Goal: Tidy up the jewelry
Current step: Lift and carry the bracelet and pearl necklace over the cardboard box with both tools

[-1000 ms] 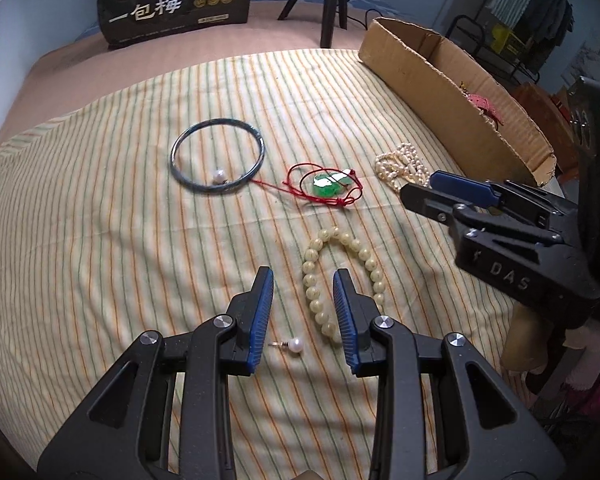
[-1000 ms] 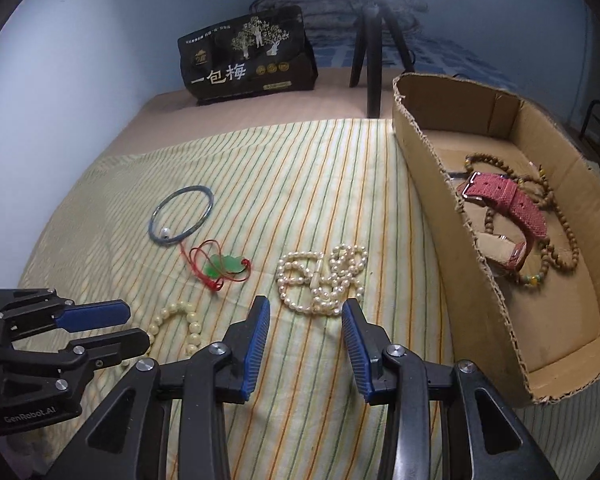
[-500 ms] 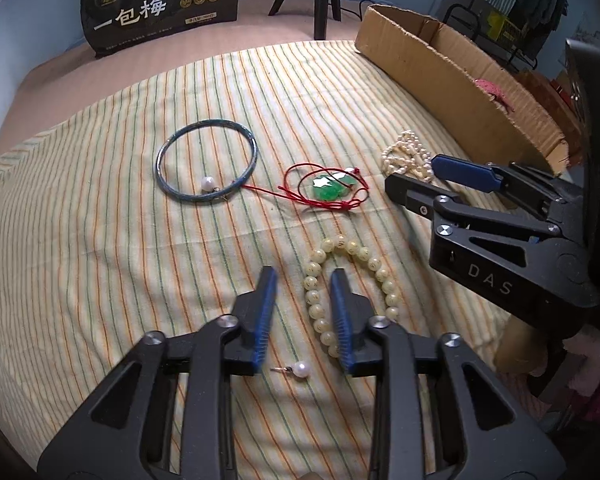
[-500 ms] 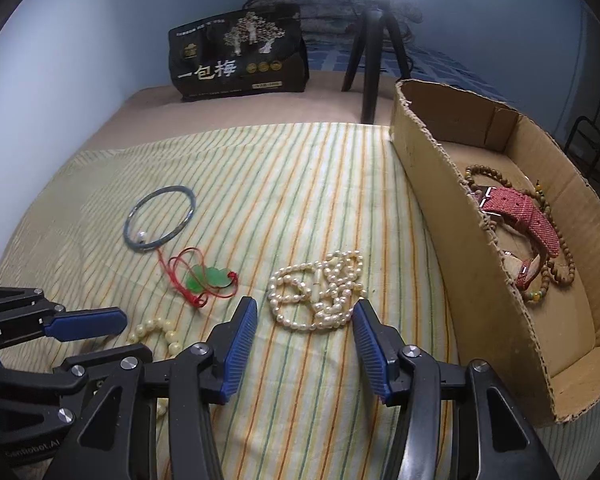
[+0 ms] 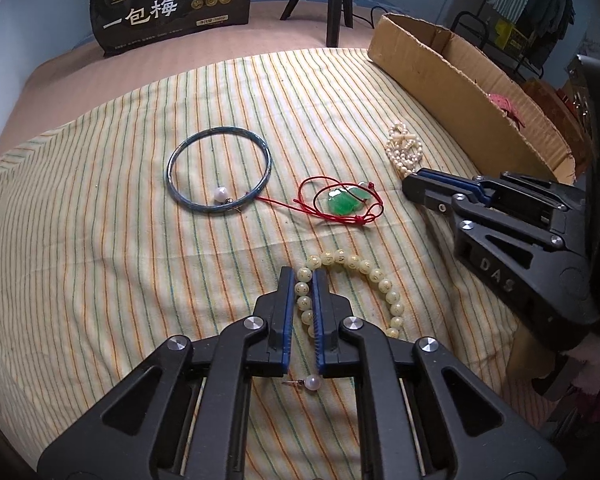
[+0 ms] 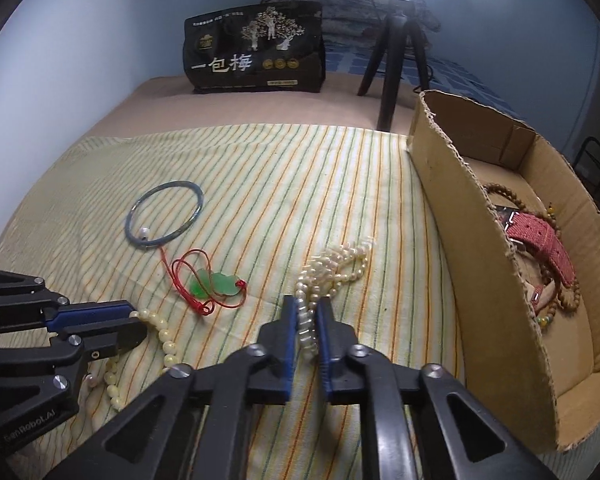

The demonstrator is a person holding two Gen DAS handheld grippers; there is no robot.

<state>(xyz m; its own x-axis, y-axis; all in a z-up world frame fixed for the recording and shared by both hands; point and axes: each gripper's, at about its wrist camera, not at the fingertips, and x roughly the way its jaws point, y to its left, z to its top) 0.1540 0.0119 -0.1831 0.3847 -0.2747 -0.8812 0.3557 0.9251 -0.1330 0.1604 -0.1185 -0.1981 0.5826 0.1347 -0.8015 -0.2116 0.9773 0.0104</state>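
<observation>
While both grippers point down at the striped cloth (image 5: 100, 240), we read the scene from its left side. Farthest left lies the bangle (image 5: 219, 174), flat, with a pearl earring (image 5: 220, 193) inside its near rim. Just right of it sits the green pendant (image 5: 345, 203) in its loops of red cord, one strand running back to the bangle.

Nearer us, our left gripper (image 5: 300, 284) is clamped on one side of the bead bracelet (image 5: 374, 276), its blue pads pressing the beads, the rest of the loop curving out to the right on the cloth. A second earring (image 5: 311, 382) lies loose under that gripper.

Further right, our right gripper (image 6: 305, 312) pinches a strand of the pearl necklace (image 6: 342, 260); the bundle trails away from the tips, and it seems to rest on the cloth.

At the far right stands the cardboard box (image 6: 472, 248), holding a red strap (image 6: 540, 236) and brown beads (image 6: 568, 300).
</observation>
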